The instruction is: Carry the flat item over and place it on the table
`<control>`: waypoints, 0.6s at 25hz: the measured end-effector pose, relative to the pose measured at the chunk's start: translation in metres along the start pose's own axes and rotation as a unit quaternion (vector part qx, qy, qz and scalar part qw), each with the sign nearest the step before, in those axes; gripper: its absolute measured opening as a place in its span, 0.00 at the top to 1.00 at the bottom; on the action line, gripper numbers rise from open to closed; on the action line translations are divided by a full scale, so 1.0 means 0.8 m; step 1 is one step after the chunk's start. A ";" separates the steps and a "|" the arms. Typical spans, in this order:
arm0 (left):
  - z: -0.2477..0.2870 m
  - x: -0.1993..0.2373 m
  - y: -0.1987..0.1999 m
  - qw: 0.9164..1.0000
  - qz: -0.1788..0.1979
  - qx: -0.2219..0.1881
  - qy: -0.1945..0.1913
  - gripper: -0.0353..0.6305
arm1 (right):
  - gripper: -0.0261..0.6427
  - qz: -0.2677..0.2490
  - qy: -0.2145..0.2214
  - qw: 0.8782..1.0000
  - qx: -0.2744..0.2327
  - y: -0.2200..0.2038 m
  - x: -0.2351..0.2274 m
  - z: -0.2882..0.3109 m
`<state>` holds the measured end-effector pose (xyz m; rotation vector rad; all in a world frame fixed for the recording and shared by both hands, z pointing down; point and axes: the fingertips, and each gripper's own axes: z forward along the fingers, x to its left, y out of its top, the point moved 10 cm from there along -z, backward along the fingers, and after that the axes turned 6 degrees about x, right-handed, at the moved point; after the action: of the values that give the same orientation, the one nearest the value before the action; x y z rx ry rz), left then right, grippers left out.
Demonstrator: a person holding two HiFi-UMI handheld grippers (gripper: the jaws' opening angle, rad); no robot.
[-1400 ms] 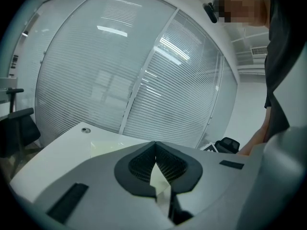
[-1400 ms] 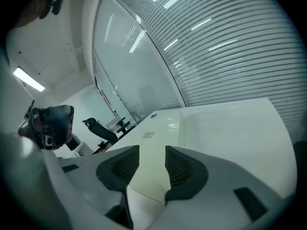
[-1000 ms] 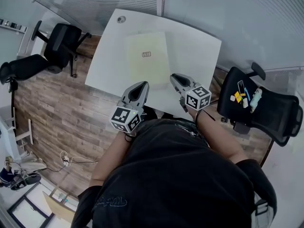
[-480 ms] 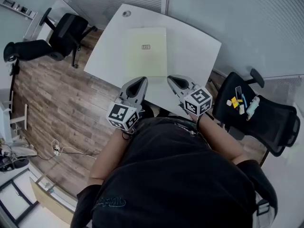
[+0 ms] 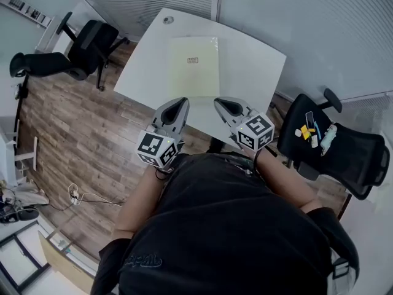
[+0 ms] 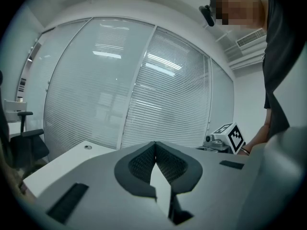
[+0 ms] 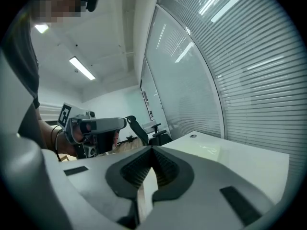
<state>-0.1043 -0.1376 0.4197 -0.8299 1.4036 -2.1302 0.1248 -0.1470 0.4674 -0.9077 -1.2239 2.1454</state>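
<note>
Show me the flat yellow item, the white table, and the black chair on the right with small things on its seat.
flat yellow item (image 5: 193, 75), head view, its middle.
white table (image 5: 255, 63), head view, bare top right of the item.
black chair (image 5: 353, 152), head view, bare part of the seat.

flat item (image 5: 193, 66) on table (image 5: 253, 63), chair (image 5: 353, 155) right

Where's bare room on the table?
Bare strips on the table: left of the sheet, up to the grommet corner, and a wider one right of it. The near edge is crowded: left gripper and right gripper hover there.
</note>
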 end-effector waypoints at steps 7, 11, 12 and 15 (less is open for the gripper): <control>-0.056 0.018 -0.002 1.000 0.002 -0.003 -0.020 0.92 | 0.93 -0.006 -0.004 1.000 -0.011 0.005 0.065 0.024; -0.100 0.031 -0.012 1.000 -0.005 -0.001 -0.024 0.92 | 0.93 -0.008 -0.010 1.000 -0.019 0.006 0.111 0.038; -0.112 0.033 -0.015 1.000 -0.006 -0.001 -0.026 0.92 | 0.93 -0.007 -0.013 1.000 -0.022 0.004 0.123 0.040; -0.141 0.035 -0.023 1.000 -0.003 -0.006 -0.031 0.92 | 0.93 -0.001 -0.019 0.999 -0.027 -0.004 0.156 0.042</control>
<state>-0.2036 -0.0756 0.4091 -0.8974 1.3862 -2.0838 0.0190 -0.0769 0.4451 -0.8927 -1.3071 2.1456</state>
